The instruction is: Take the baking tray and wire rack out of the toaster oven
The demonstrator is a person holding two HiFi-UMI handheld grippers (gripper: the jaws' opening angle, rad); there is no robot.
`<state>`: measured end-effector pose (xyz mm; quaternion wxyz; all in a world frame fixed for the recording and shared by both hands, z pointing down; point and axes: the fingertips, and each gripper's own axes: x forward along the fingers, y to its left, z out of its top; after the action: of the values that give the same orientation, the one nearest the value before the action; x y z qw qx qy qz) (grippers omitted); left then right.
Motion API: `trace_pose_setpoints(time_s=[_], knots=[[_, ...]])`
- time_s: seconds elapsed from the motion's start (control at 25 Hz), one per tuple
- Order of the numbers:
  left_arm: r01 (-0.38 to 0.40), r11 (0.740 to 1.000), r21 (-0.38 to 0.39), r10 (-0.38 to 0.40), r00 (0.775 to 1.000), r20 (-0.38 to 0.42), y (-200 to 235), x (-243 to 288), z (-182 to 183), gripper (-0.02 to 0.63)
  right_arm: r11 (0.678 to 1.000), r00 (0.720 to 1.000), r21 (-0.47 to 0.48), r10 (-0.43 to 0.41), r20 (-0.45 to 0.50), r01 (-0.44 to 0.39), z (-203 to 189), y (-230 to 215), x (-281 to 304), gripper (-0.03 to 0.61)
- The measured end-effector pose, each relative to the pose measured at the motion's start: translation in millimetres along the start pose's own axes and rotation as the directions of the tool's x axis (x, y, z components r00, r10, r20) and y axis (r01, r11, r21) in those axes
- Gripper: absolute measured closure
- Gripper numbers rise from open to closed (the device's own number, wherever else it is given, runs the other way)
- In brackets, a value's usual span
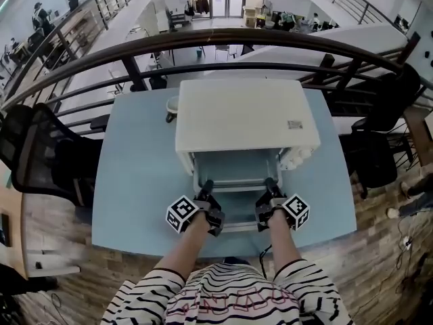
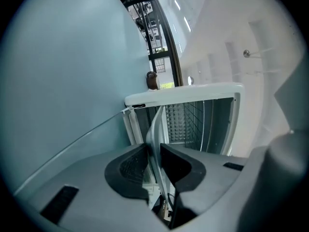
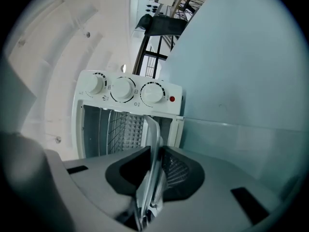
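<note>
The white toaster oven [image 1: 243, 124] stands on the light-blue table [image 1: 125, 181] with its glass door [image 1: 237, 223] folded down toward me. A grey metal baking tray [image 1: 235, 179] sticks out of the opening. My left gripper [image 1: 205, 196] is shut on the tray's front rim [image 2: 155, 132] near its left end. My right gripper [image 1: 270, 195] is shut on the same rim [image 3: 151, 144] near its right end. In both gripper views the thin rim runs edge-on between the black pads. The wire rack [image 3: 117, 128] shows as a grid [image 2: 194, 116] inside the cavity.
Three dials and a red lamp [image 3: 172, 99] sit on the oven's control panel [image 3: 126, 89]. A mug [image 1: 172, 105] stands behind the oven at its left. A dark railing [image 1: 223, 39] curves past the table's far edge. A black mesh chair [image 1: 37, 154] is at the left.
</note>
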<state>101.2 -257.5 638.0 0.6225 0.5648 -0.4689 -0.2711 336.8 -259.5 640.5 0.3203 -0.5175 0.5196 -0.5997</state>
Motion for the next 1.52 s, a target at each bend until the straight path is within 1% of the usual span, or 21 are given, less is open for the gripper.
trace_pose_setpoints(time_s=[0.2,0.6,0.88,1.04,1.24,1.44,1.52], knots=[[0.013,1.000,-0.020,-0.014,1.000,-0.027,1.2,-18.7,-8.6,0.521,1.000,1.000,0.016,-0.002,0.010,0.002,-6.8,-1.3,-21.1,0.499],[0.047,0.998,-0.036,-0.050,0.994,-0.095,6.6,-58.8,-24.9,0.522,0.996,0.996,0.079,0.022,0.091,-0.029,-24.2,-9.5,-70.3,0.505],[0.073,0.995,-0.061,-0.080,0.988,-0.133,7.2,-87.2,-30.4,0.526,0.995,0.989,0.089,0.025,0.146,-0.039,-42.4,-10.0,-108.5,0.505],[0.078,0.995,-0.070,-0.088,0.982,-0.167,9.0,-110.7,-31.2,0.526,0.995,0.984,0.094,0.015,0.179,-0.033,-60.2,-16.7,-135.3,0.503],[0.071,0.994,-0.081,-0.086,0.976,-0.202,23.9,-140.4,-32.2,0.526,0.997,0.979,0.079,0.010,0.204,-0.026,-82.2,-21.5,-161.4,0.505],[0.069,0.995,-0.070,-0.083,0.973,-0.215,41.3,-176.6,-14.7,0.526,0.996,0.977,0.088,-0.006,0.211,-0.013,-123.2,-31.8,-178.0,0.505],[0.074,0.995,-0.059,-0.085,0.974,-0.211,46.6,-190.4,-3.6,0.526,0.995,0.978,0.097,0.007,0.206,-0.028,-141.8,-34.2,-179.9,0.505]])
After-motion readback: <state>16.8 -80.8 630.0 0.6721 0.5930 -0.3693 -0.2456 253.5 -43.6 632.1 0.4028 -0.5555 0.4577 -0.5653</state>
